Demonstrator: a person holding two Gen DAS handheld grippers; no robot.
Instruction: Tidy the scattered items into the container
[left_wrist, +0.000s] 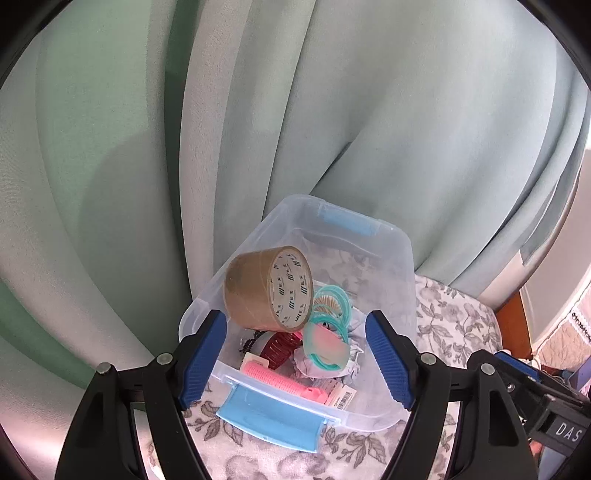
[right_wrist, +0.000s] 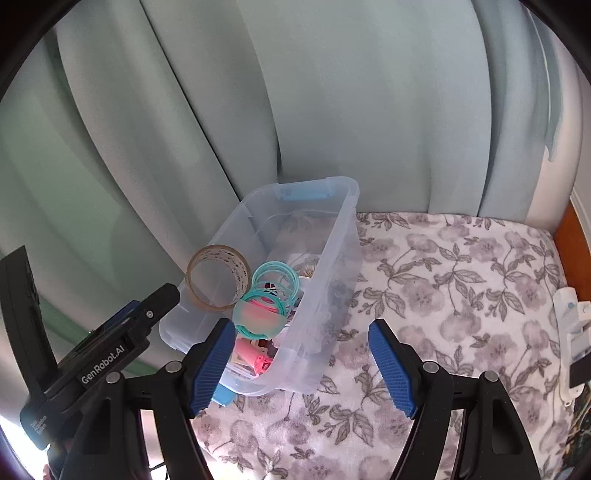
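Both grippers (left_wrist: 295, 358) (right_wrist: 301, 365) agape over container (right_wrist: 332, 236)

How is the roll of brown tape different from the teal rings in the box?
The tape roll is one wide brown band, tipped on its side against the box wall. The teal rings are several thin hoops bunched together lower down. The tape sits above the other items; the rings nestle among them. Both are round, hollow and inside the box.

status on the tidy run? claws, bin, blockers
Left claw and right claw open, empty. Tape roll tilted at clear bin wall, not settled. Nothing blocking.
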